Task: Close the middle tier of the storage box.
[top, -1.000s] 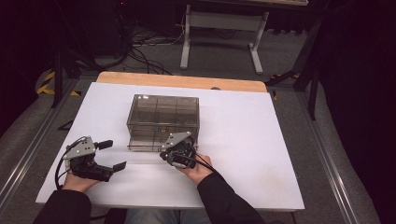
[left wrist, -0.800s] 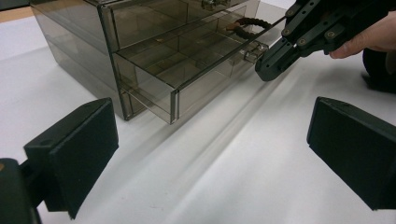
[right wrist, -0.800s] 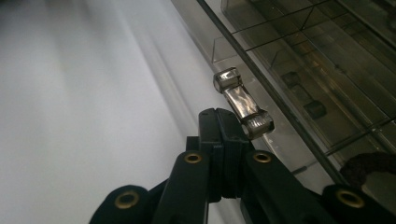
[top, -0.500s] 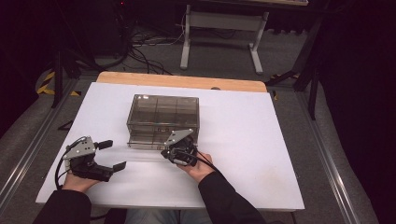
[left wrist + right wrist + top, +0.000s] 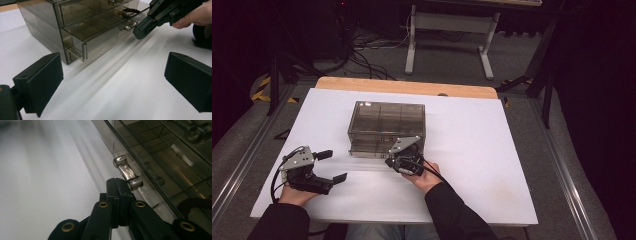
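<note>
Two grippers: left gripper (image 5: 330,166) near the surface's front left corner; right gripper (image 5: 398,159) at the front face of the drawer box (image 5: 387,122).
Surface: white surface (image 5: 492,165) with a wooden strip (image 5: 407,87) along its far edge; broad bare stretches to the right of the box and in front of it.
Edges: the box stands left of centre, well in from every border; the left gripper sits close to the front and left borders.
Surroundings: dark floor with cables (image 5: 372,50) and a white stand (image 5: 447,30) beyond the far edge.
Drawer box: smoky, see-through plastic with several drawers divided into compartments; a dark braided item (image 5: 127,11) lies in one drawer.
Lower drawer: drawer (image 5: 100,32) pulled partly out of the box, its corner jutting forward in the left gripper view.
Handle: clear, glossy bar handle (image 5: 126,173) on the drawer front, with round posts at its ends.
Right jaws: pressed together, tips just below the handle's nearer post; whether they touch it cannot be told.
Left jaws: wide apart, nothing between them; well clear of the box, pointing toward its front corner.
</note>
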### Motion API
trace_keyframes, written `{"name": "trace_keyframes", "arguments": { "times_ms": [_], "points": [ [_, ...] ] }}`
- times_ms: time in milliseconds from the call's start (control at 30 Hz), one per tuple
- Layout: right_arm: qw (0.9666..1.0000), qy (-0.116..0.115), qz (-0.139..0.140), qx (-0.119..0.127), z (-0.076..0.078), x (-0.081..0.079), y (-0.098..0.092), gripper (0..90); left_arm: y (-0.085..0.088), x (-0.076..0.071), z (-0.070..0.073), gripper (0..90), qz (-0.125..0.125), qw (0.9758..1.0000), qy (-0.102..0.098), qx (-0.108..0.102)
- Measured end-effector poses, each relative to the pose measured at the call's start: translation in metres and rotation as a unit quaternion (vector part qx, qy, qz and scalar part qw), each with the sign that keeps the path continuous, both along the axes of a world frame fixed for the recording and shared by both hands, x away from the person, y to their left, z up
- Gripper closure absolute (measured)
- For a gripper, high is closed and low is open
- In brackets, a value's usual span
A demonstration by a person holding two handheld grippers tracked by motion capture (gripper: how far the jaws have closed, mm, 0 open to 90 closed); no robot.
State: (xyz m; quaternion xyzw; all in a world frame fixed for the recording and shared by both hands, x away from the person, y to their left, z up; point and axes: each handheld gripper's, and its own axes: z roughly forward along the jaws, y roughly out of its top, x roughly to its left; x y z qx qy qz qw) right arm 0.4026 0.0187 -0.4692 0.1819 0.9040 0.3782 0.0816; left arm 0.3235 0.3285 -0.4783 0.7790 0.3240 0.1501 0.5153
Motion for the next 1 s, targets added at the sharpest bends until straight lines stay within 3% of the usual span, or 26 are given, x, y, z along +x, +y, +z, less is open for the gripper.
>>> {"name": "trace_keyframes", "arguments": {
  "times_ms": [1000],
  "points": [
    [0.9999, -0.006, -0.007, 0.009, 0.001, 0.012, -0.001, 90.0, 0.000, 0.000, 0.000, 2.7, 0.001, 1.0000, 0.000, 0.001]
  ]
}}
